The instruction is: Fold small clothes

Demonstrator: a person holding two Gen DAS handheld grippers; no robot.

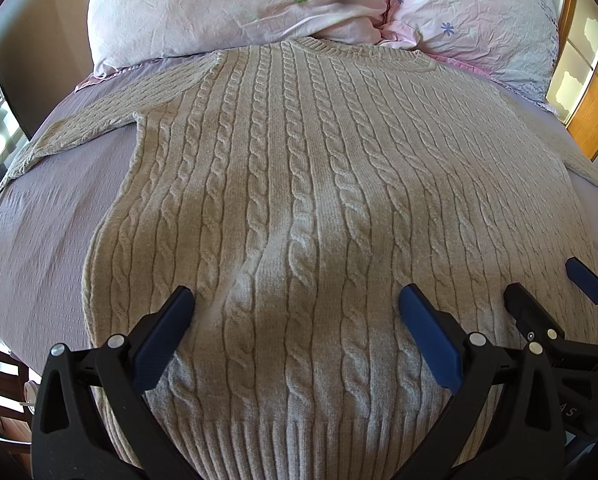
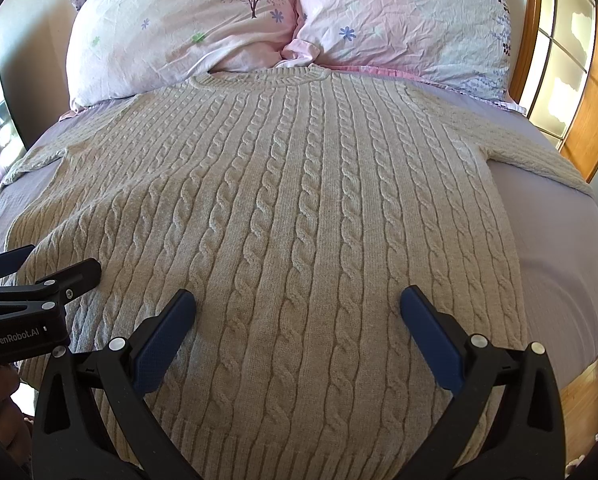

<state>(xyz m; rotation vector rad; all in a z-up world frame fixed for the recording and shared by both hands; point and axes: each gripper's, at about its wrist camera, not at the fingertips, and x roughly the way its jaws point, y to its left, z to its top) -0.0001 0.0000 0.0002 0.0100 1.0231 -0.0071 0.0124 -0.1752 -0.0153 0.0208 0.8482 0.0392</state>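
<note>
A beige cable-knit sweater (image 1: 299, 184) lies spread flat on the bed, collar toward the pillows, ribbed hem nearest me, sleeves out to both sides. It also fills the right wrist view (image 2: 299, 220). My left gripper (image 1: 297, 300) is open and empty, hovering over the lower left part of the sweater near the hem. My right gripper (image 2: 298, 300) is open and empty over the lower right part. Each gripper shows at the edge of the other's view: the right gripper (image 1: 547, 292) and the left gripper (image 2: 51, 268).
The bed has a lavender sheet (image 1: 47, 216), also in the right wrist view (image 2: 559, 232). Two pink floral pillows (image 2: 187, 40) (image 2: 411, 28) lie at the head. A wooden frame with glass panes (image 2: 571, 80) stands at the right.
</note>
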